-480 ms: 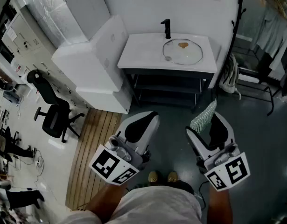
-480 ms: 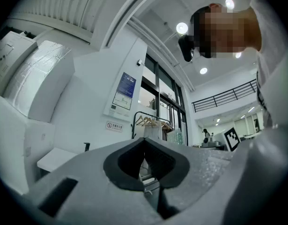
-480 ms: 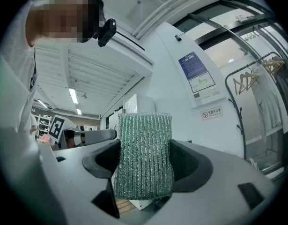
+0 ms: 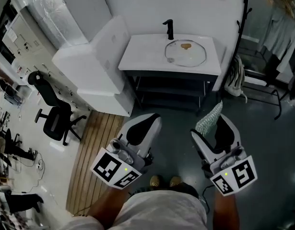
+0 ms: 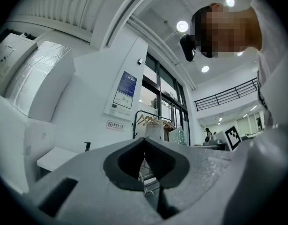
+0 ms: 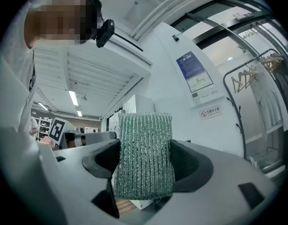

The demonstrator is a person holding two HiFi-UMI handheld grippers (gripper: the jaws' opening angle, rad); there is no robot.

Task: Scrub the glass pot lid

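Far ahead in the head view, the glass pot lid lies in the basin of a white sink counter, beside a black faucet. Both grippers hang low over the dark floor, well short of the counter. My left gripper is shut with nothing in it; in the left gripper view its jaws meet in a thin line. My right gripper is shut on a green mesh scrub sponge. In the right gripper view the sponge stands upright and fills the gap of that gripper.
A large white cabinet stands left of the counter, with a black office chair and a wooden slatted platform further left. A black coat rack with clothes stands to the right. A dark shelf runs under the counter.
The sink counter sits very slightly higher and further left in the head view. Both grippers keep the same place and grip.
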